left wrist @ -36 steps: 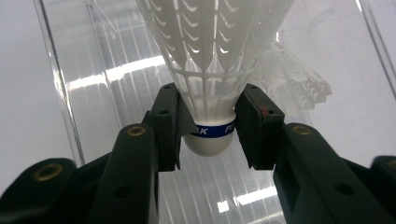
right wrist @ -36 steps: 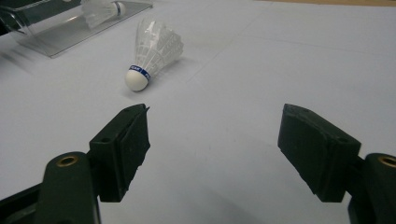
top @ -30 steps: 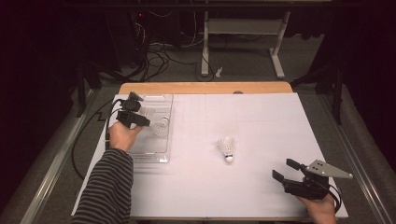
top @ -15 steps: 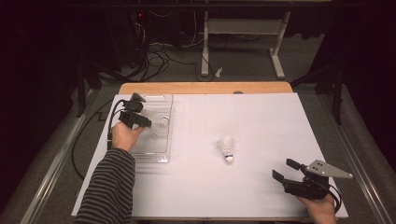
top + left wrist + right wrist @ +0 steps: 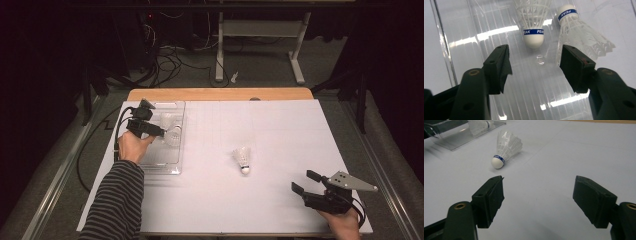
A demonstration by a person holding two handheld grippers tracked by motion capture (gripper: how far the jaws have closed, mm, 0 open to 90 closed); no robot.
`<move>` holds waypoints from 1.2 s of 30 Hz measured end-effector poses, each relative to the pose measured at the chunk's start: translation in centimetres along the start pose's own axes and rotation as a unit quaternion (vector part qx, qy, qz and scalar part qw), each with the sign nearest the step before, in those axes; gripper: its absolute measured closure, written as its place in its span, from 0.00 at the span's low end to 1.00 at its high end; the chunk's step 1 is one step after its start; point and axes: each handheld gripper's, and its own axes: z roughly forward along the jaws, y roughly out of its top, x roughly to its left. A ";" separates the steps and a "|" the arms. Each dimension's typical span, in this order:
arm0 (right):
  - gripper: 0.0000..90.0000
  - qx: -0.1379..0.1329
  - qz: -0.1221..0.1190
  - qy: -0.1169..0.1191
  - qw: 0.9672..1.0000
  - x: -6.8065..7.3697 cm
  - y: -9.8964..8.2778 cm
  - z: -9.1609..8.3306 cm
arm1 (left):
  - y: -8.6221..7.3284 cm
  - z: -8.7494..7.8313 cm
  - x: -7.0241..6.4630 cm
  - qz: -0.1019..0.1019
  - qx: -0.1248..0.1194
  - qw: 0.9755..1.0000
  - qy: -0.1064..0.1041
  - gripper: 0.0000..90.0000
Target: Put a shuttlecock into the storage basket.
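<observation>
Over the clear plastic tray [image 5: 167, 162] at the left side of the table, the left gripper [image 5: 159, 133] hangs with its tips pointing toward the middle of the table, carried by a hand [image 5: 131, 146] whose striped sleeve [image 5: 114, 202] reaches in from the bottom edge. Its jaws have just been opening and now stand well apart with nothing between the pads. In the left gripper view [image 5: 535, 62] two shuttlecocks lie on the tray floor just beyond the jaws. One shuttlecock [image 5: 533, 17] points its cork toward the gripper, and the second shuttlecock [image 5: 579, 30] lies just beside it with its cork turned away and its feathers near the right-hand jaw. Neither touches the pads.

Well apart from the tray, near the middle of the white table [image 5: 280, 125], a third shuttlecock [image 5: 242, 159] lies on its side with its cork toward the person.

Farther from the tray still, at the near right corner of the table, the right gripper [image 5: 302, 181] is held low in the person's other hand [image 5: 342, 222], angled back toward the tray. Its jaws are spread wide and empty, and in the right gripper view [image 5: 539, 187] the lone shuttlecock [image 5: 505, 147] lies beyond the left-hand jaw, clear of it.
</observation>
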 end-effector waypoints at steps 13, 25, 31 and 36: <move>0.28 0.000 0.002 -0.001 1.000 0.0 0.0 0.0 | -0.5 -1.2 -0.7 0.013 -0.022 1.000 -0.004 0.42; 0.28 -0.002 0.001 0.000 1.000 0.0 0.0 -0.1 | -1.2 -2.0 -1.4 0.023 -0.034 0.999 -0.004 0.40; 0.28 -0.001 0.002 -0.001 1.000 0.0 0.0 -0.1 | -1.9 -2.4 -1.3 0.024 -0.045 0.999 -0.011 0.39; 0.28 -0.002 0.001 -0.002 1.000 0.0 0.0 -0.1 | -2.6 -2.8 -1.2 0.025 -0.060 0.998 -0.016 0.41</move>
